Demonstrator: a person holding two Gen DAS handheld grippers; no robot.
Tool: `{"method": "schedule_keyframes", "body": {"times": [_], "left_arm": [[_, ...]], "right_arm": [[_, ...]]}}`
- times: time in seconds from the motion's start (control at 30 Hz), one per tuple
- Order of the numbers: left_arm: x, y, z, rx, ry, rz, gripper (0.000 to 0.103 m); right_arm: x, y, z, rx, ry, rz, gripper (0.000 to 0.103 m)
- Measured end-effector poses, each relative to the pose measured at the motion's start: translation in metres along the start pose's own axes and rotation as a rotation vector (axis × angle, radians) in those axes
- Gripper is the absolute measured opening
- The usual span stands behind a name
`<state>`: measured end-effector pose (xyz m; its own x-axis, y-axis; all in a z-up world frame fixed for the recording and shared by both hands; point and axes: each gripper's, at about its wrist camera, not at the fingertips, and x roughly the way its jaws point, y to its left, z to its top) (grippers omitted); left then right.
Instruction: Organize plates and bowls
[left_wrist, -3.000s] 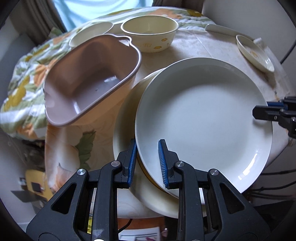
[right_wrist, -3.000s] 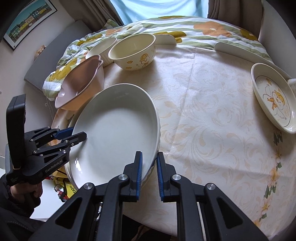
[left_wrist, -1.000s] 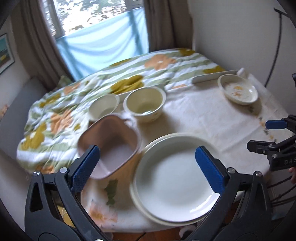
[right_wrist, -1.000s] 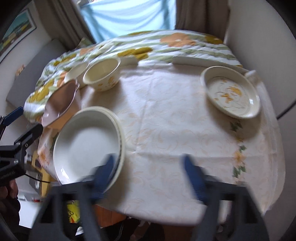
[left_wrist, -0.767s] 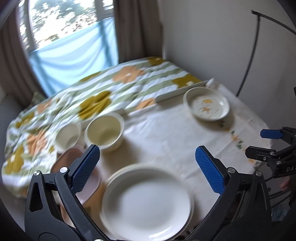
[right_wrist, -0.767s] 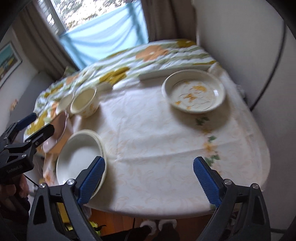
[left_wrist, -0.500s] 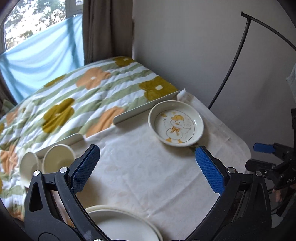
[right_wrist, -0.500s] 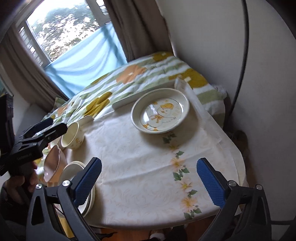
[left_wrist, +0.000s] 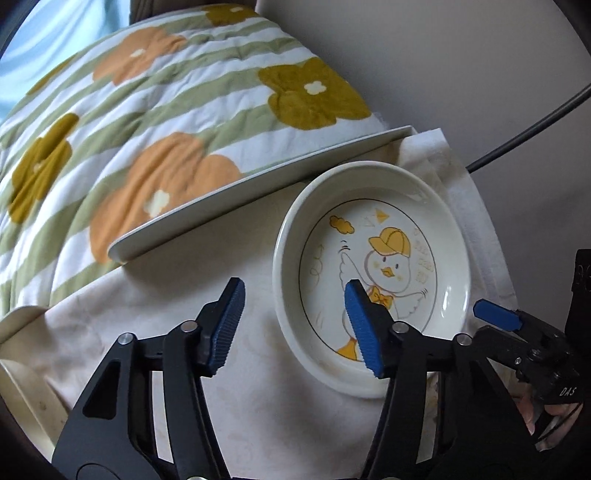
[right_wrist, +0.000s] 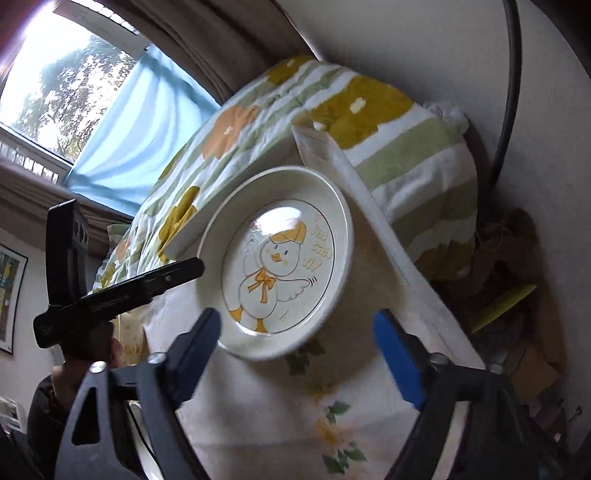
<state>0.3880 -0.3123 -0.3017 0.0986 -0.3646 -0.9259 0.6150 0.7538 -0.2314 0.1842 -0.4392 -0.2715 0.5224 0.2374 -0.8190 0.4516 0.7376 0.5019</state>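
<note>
From my left wrist view, the left claw has been closing but stands open astride the plate's rim at 8 o'clock, gripping nothing. From my right wrist view, the right claw, also closing, gapes empty below the plate on the desk.

Right wrist view: right gripper smeared by motion blur, esp. the left finger, pad ribbing unreadable. Its blurred tip overlaps the duck plate rim, contact can't be told. Glare washes out the duck's cap. Person's hand under the left gripper mostly hidden by the handle and the frame edge.

Left wrist view: left gripper's right finger covers the duck's lower body on the plate. Cream rim at bottom left cut off by the edge, can't ID. Floral blanket blurred toward the left.
</note>
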Motion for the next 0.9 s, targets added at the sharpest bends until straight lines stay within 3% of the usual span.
{"method": "schedule_keyframes", "body": {"times": [0.07,0.13,0.2,0.3,0.57,0.9], "left_arm": [[0.007,0.000,0.005,0.000,0.007,0.001,0.051],[0.014,0.000,0.009,0.005,0.018,0.008,0.045],[0.022,0.002,0.013,-0.002,0.038,0.004,0.027],[0.027,0.005,0.016,-0.010,0.047,0.006,0.023],[0.028,0.004,0.022,-0.010,0.042,0.008,0.018],[0.008,-0.004,0.020,0.038,-0.003,0.043,0.017]], "right_arm": [[0.010,-0.002,0.001,0.011,0.006,-0.023,0.069],[0.014,-0.006,-0.001,0.049,0.005,-0.047,0.055],[0.016,-0.010,-0.003,0.075,-0.008,-0.045,0.048],[0.016,-0.013,-0.002,0.081,-0.025,-0.038,0.044],[0.020,-0.017,0.004,0.077,-0.016,-0.026,0.016],[0.014,-0.013,0.009,0.003,-0.013,-0.006,0.016]]}}
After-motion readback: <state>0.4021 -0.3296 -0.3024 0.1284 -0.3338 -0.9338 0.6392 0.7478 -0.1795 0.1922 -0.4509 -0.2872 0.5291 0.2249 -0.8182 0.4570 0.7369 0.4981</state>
